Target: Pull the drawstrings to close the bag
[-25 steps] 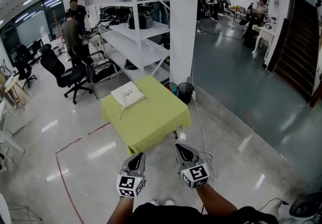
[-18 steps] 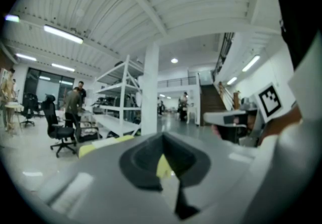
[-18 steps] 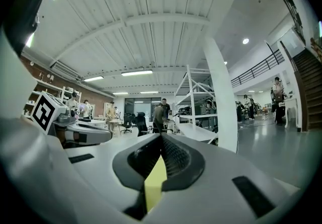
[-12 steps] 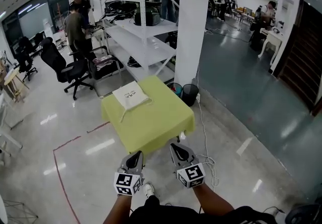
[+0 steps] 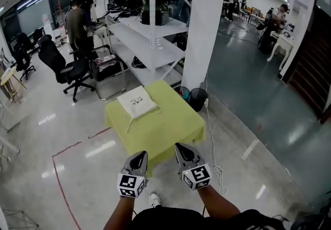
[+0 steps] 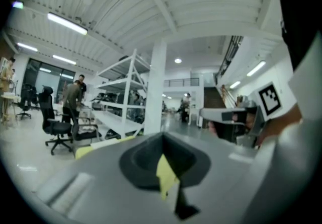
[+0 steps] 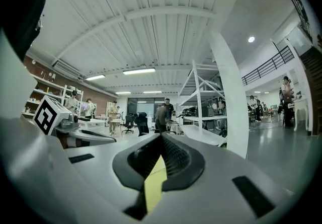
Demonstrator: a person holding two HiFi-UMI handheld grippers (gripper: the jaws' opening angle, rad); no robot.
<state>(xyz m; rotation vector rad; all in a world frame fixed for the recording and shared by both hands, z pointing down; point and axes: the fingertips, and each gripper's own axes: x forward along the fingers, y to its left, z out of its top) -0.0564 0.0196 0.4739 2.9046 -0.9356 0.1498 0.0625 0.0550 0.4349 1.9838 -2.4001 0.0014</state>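
i am holding both grippers at the near side of the table (image 5: 168, 133), which is wearing a yellow-green cloth. the left gripper (image 5: 139, 157) is hovering at the table's near left corner. the right gripper (image 5: 184, 150) is hovering at its near edge. the two are sitting side by side, apart from each other.

in the left gripper view the jaws are pressing together with nothing between them. the right gripper view is showing the same: jaws closed, empty.

the bag (image 5: 137, 103), white and flat, is lying at the table's far left corner, well apart from both grippers. its drawstrings (image 5: 129, 124) are trailing loose over the cloth toward the table's left edge.

beyond the table's far edge a white pillar (image 5: 207, 27) and a white shelf rack (image 5: 150, 43) are standing. a black bin (image 5: 197, 98) is sitting just beside the table's far right corner. a black office chair (image 5: 64, 71) is standing well off the table's far left.
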